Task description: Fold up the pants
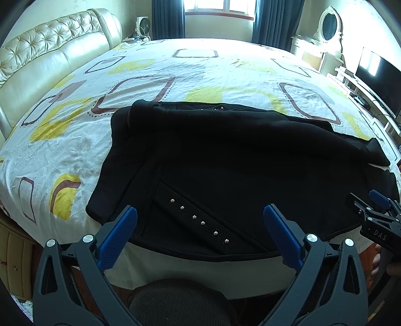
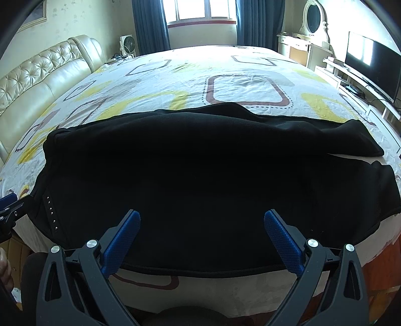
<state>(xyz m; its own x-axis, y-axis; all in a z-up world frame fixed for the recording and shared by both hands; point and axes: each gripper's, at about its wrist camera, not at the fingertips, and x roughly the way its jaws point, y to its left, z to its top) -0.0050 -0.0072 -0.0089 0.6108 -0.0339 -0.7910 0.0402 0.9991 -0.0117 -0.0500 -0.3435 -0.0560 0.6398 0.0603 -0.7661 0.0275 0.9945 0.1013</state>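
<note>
Black pants [image 1: 225, 160] lie spread across the near edge of the bed, waist to the left with a row of small metal studs [image 1: 198, 219], legs running right. They also fill the right wrist view [image 2: 200, 170]. My left gripper [image 1: 200, 213] is open and empty, just above the waist near the bed's front edge. My right gripper [image 2: 201, 218] is open and empty over the legs' near hem. The right gripper also shows at the right edge of the left wrist view [image 1: 371, 208]; the left gripper shows at the left edge of the right wrist view [image 2: 10, 205].
The bed [image 1: 195, 72] has a white sheet with yellow and brown shapes. A cream tufted headboard [image 1: 50, 50] is at left. A TV [image 2: 371, 65] on a low cabinet and a dresser with an oval mirror [image 2: 313, 20] stand at right. The window is beyond the bed.
</note>
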